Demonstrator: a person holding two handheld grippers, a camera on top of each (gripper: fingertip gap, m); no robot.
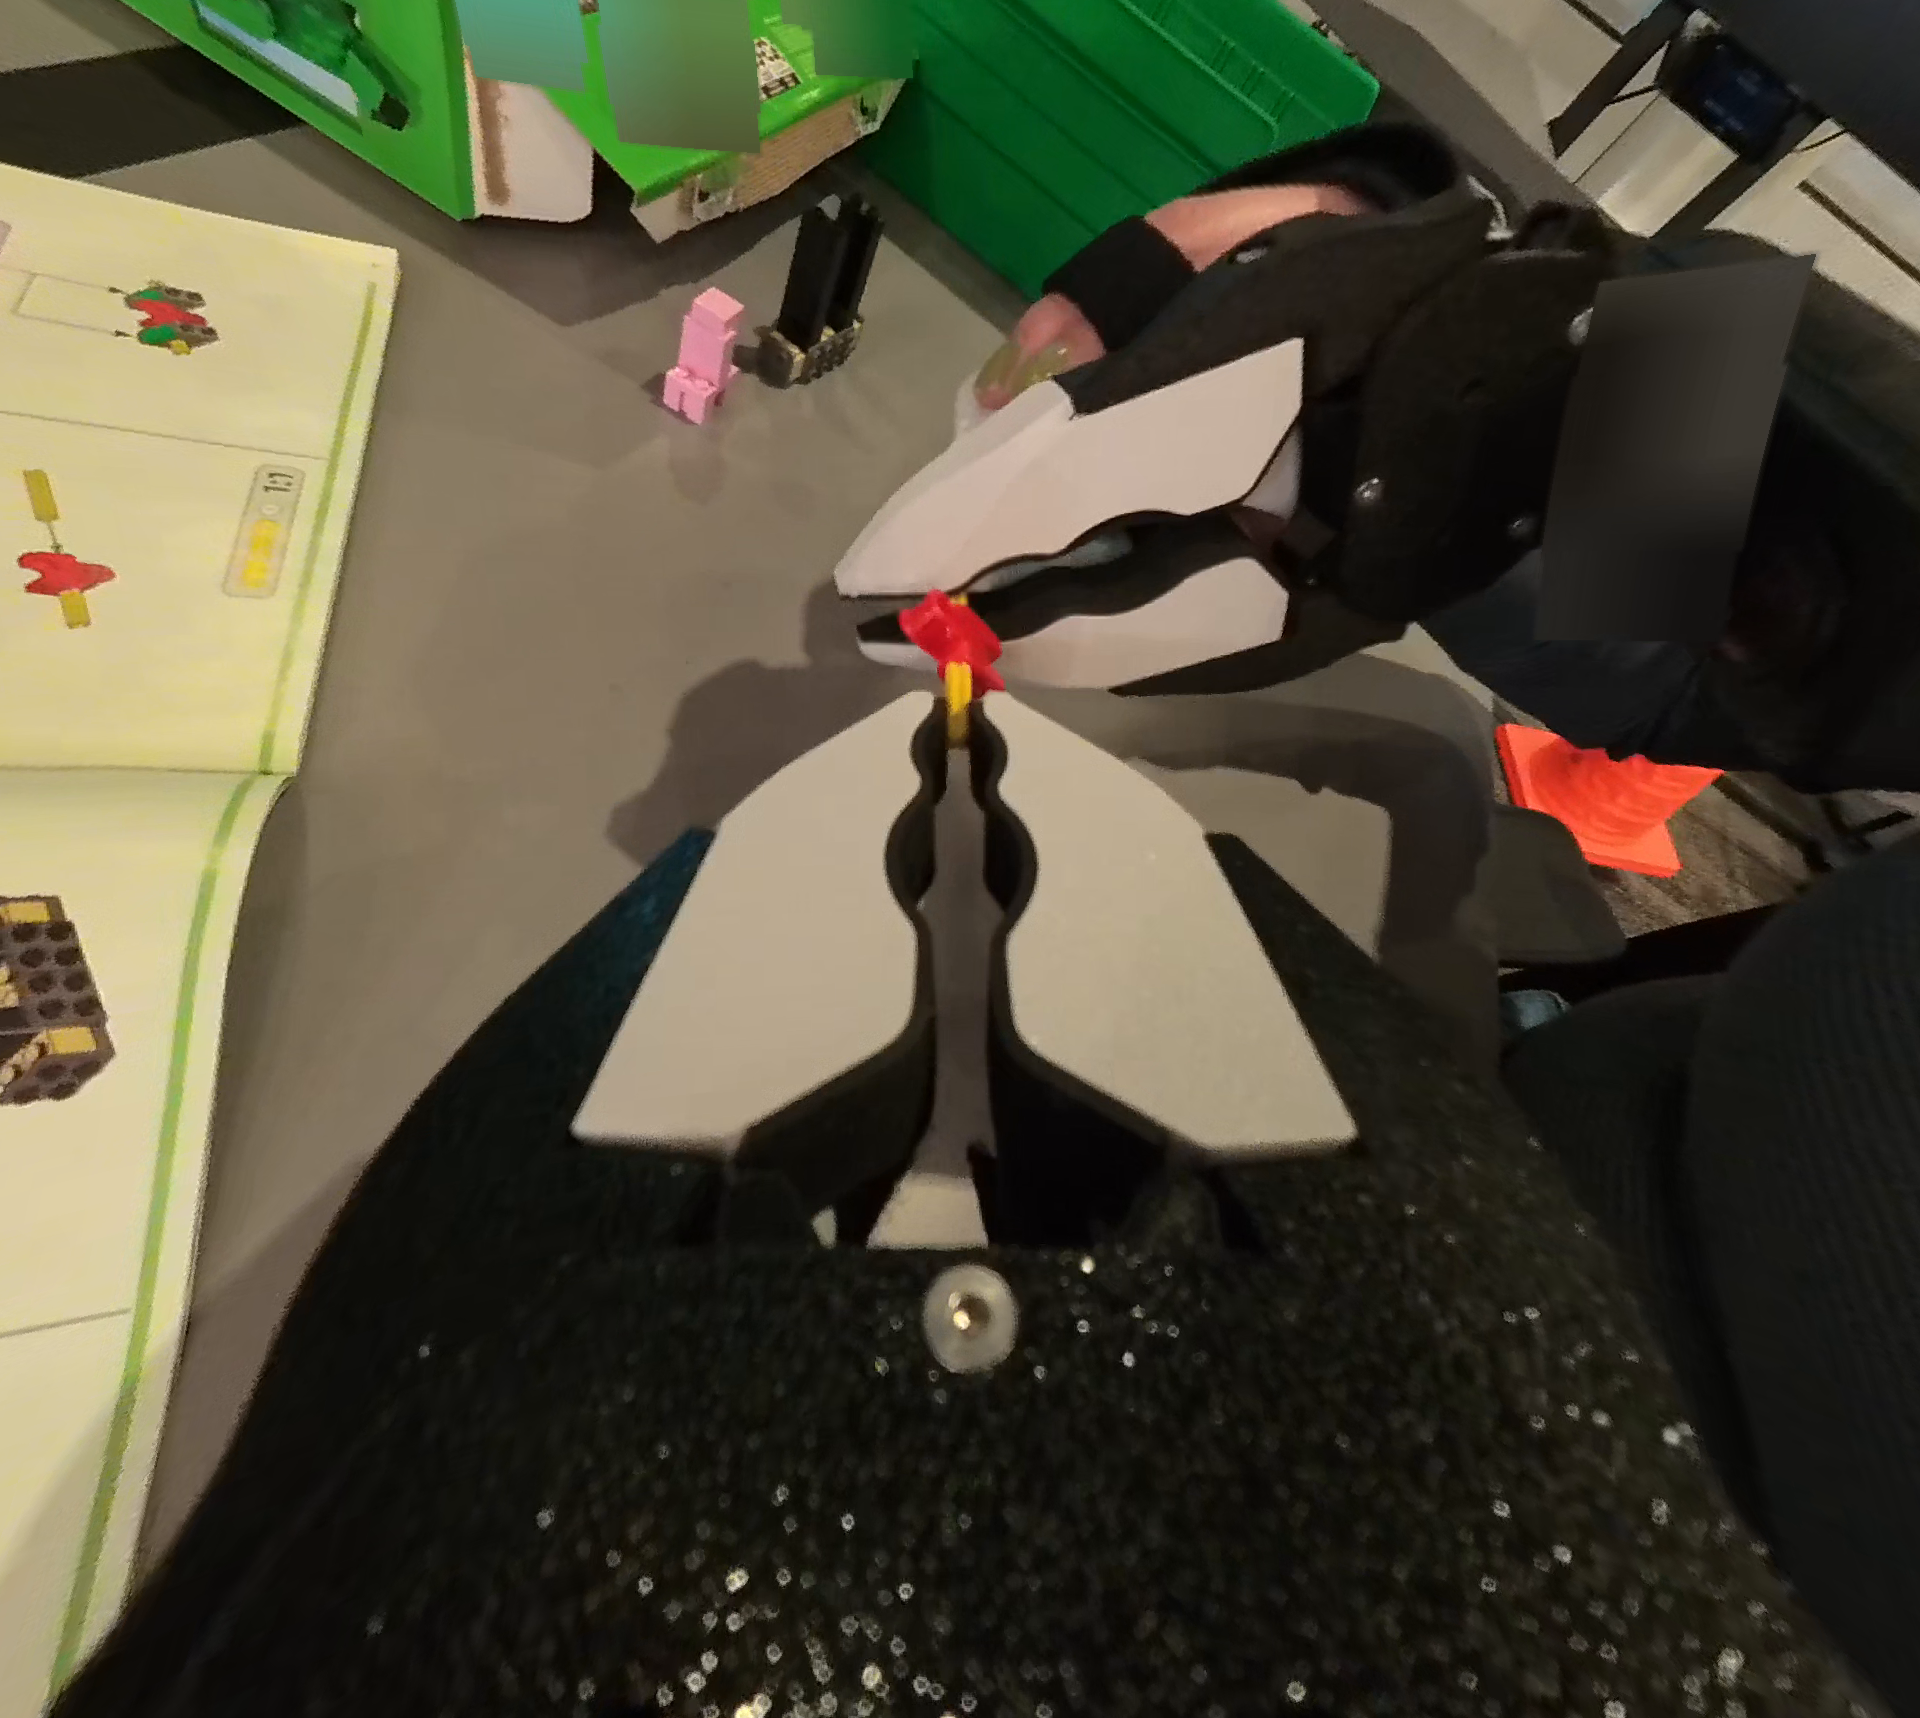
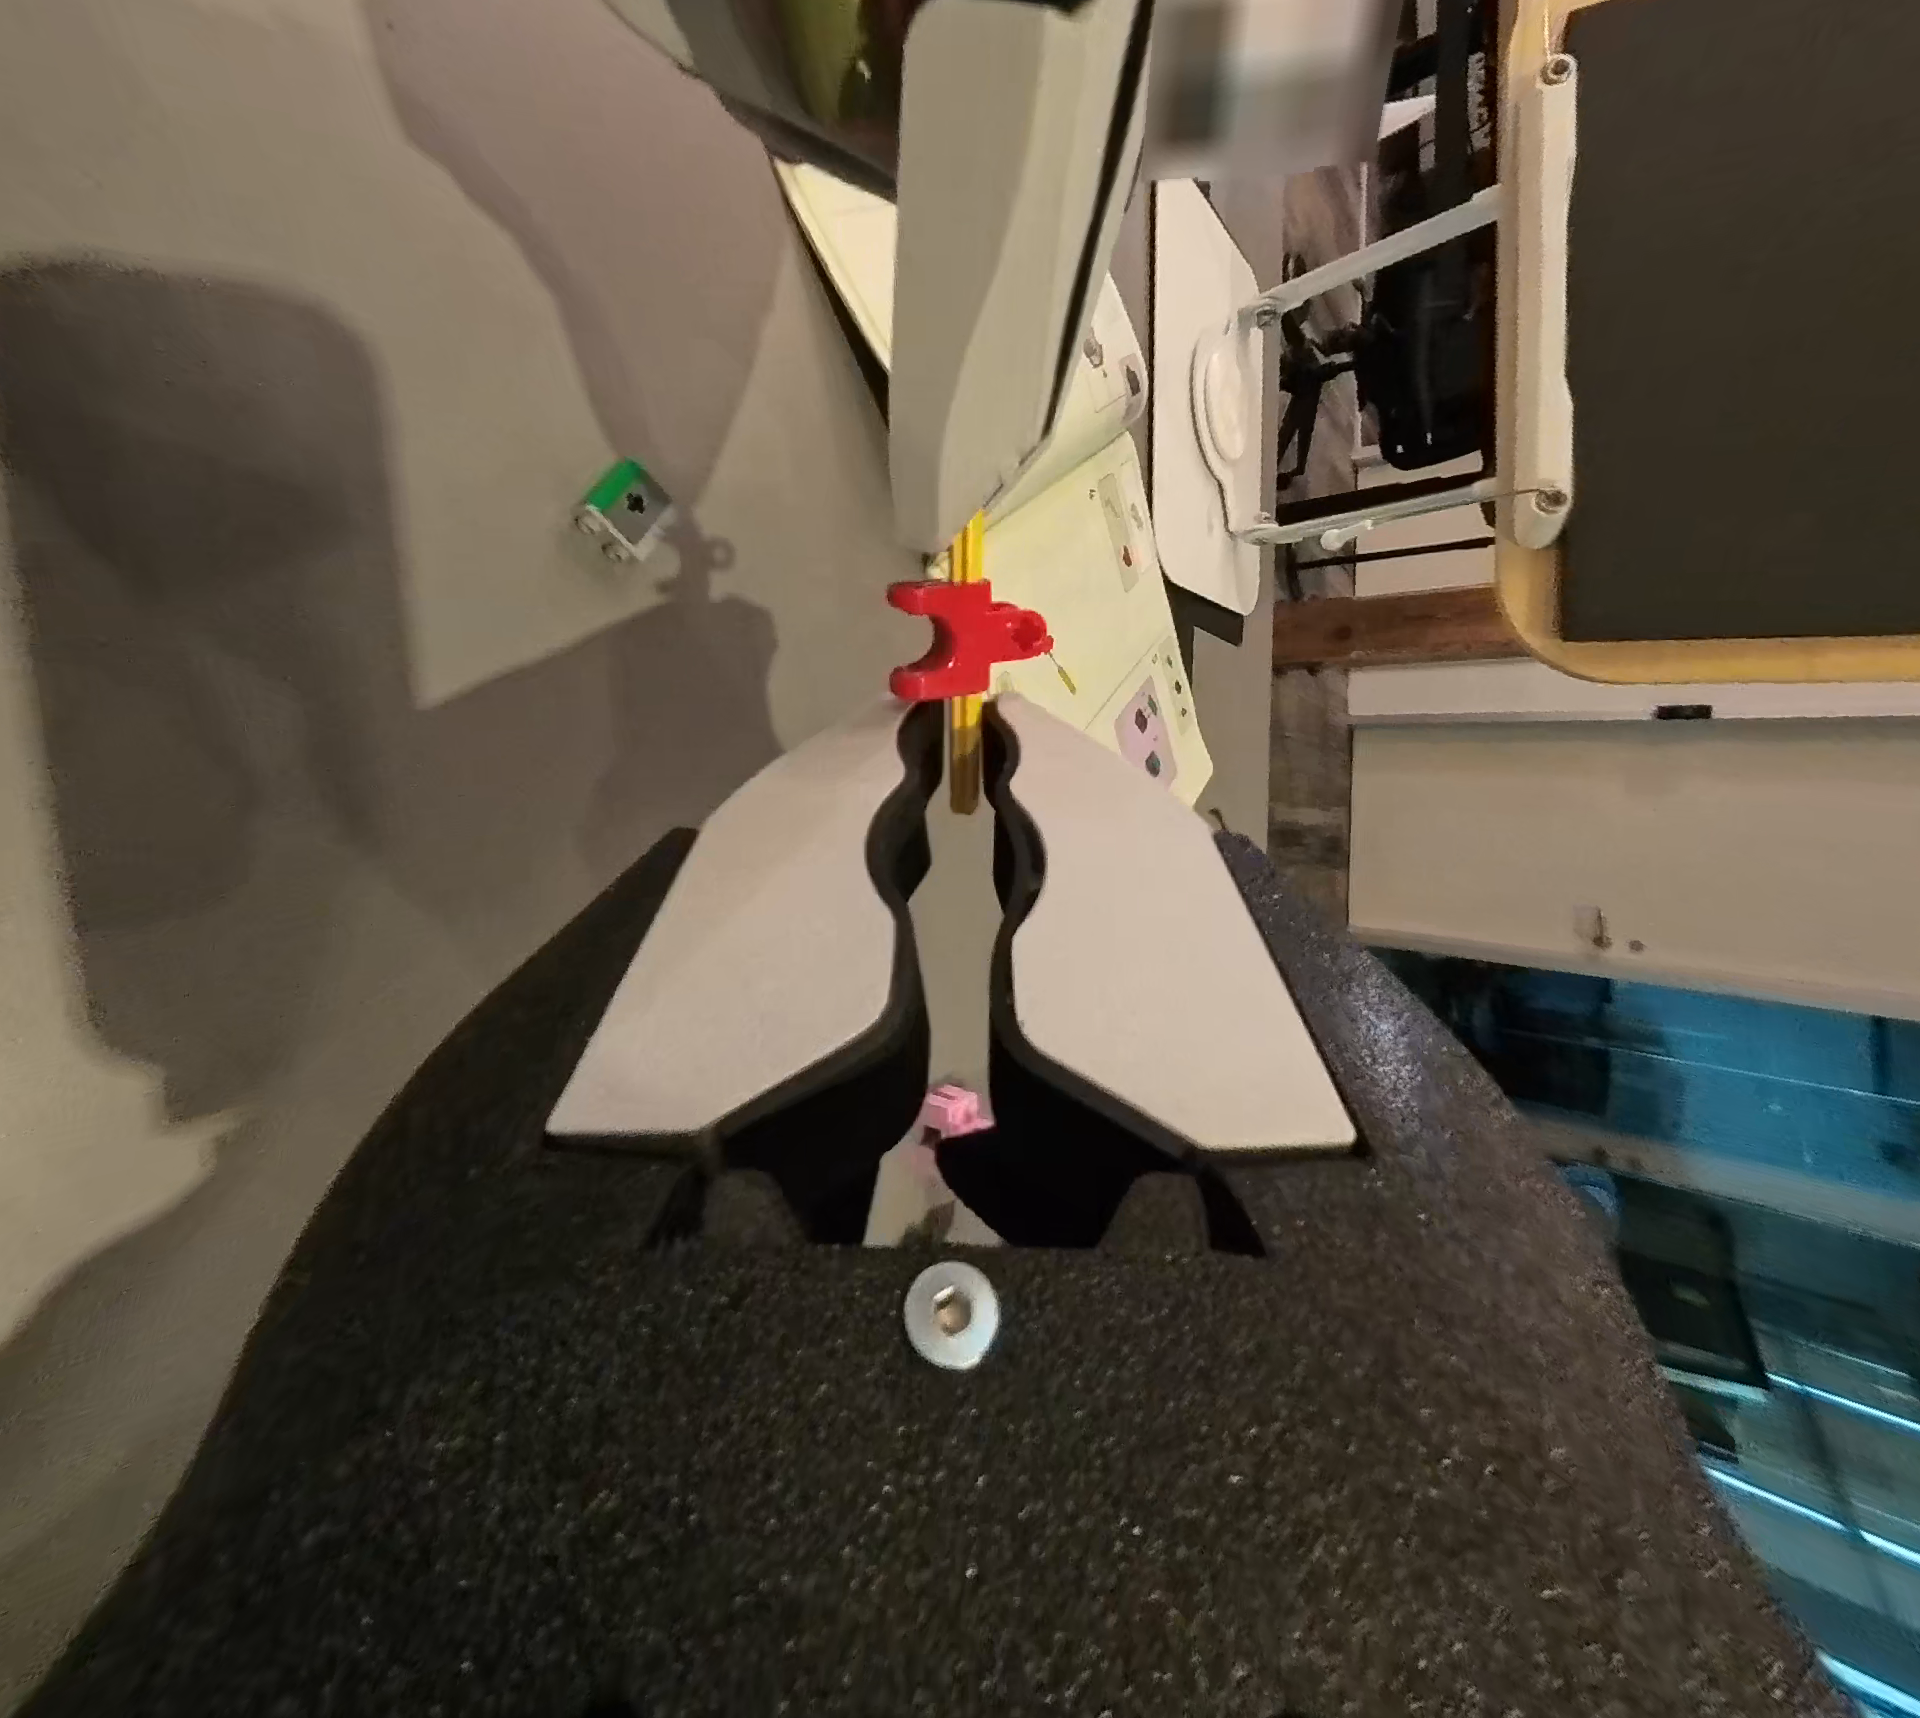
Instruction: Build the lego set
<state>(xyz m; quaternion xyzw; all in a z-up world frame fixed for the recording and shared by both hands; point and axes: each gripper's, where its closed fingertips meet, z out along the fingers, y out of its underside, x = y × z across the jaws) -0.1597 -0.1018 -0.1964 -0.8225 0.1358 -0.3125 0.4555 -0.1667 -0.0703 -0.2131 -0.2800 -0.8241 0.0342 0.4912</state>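
In the left wrist view, the left gripper pinches one end of a yellow rod carrying a red piece, held above the grey table; the right gripper meets it from the right. A booklet and green box lie beyond. In the right wrist view, the right gripper clamps the rod just below the red piece, and the left gripper grips its far end.
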